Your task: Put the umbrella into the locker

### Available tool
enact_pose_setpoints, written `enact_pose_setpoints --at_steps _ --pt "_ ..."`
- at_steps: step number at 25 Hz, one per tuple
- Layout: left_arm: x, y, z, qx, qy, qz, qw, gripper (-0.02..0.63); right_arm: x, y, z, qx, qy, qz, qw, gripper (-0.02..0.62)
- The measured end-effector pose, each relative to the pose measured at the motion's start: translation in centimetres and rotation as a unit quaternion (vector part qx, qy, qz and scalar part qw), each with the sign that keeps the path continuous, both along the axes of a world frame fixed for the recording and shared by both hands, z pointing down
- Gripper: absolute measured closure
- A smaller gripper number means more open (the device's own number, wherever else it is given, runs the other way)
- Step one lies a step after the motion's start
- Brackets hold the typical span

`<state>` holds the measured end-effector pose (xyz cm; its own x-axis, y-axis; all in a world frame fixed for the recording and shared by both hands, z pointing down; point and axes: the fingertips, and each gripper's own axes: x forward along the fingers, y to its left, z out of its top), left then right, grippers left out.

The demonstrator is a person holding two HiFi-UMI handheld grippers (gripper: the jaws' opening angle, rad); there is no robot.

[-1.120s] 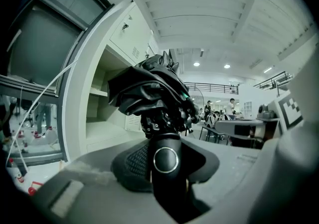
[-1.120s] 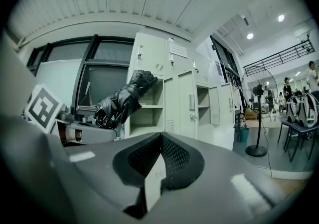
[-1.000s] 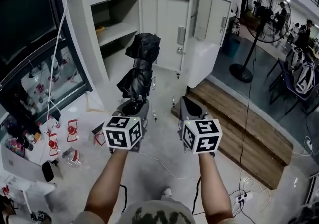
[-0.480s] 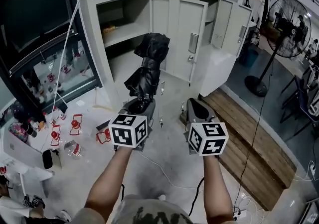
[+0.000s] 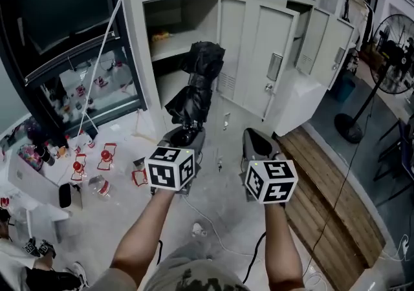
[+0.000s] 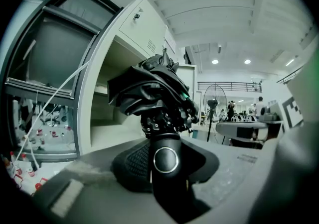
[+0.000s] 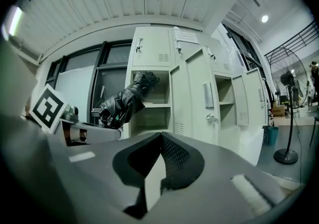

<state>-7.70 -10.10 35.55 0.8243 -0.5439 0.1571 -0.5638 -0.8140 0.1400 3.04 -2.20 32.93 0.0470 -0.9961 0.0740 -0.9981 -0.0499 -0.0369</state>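
Note:
A folded black umbrella (image 5: 197,83) stands up and away from my left gripper (image 5: 185,133), which is shut on its round-buttoned handle (image 6: 166,161). The umbrella's canopy (image 6: 149,91) bunches just beyond the jaws. Its tip points toward the open locker compartment (image 5: 184,31), which has a shelf inside, and stays short of it. My right gripper (image 5: 253,138) is beside the left one at the same height, shut with nothing between its pads (image 7: 160,136). In the right gripper view the umbrella (image 7: 127,99) shows at the left, in front of the open locker (image 7: 152,103).
White locker doors (image 5: 275,63) hang open to the right of the compartment. A wooden platform (image 5: 330,173) and a standing fan (image 5: 388,37) are at the right. Small red items (image 5: 107,154) and a cable (image 5: 207,228) lie on the floor; a glass-fronted case (image 5: 71,89) stands at the left.
Both grippers and the umbrella have moved closer to the lockers. The view has swung left, so the open compartment is nearer the middle and the fan has slid to the right edge.

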Motion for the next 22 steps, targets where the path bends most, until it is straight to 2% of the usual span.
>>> enact_pose_setpoints --at_steps 22 --pt "3.5 -18.0 -1.5 0.008 0.017 -0.069 0.9974 0.474 1.6 -21.3 -2.9 0.007 0.034 -0.100 0.994 0.604"
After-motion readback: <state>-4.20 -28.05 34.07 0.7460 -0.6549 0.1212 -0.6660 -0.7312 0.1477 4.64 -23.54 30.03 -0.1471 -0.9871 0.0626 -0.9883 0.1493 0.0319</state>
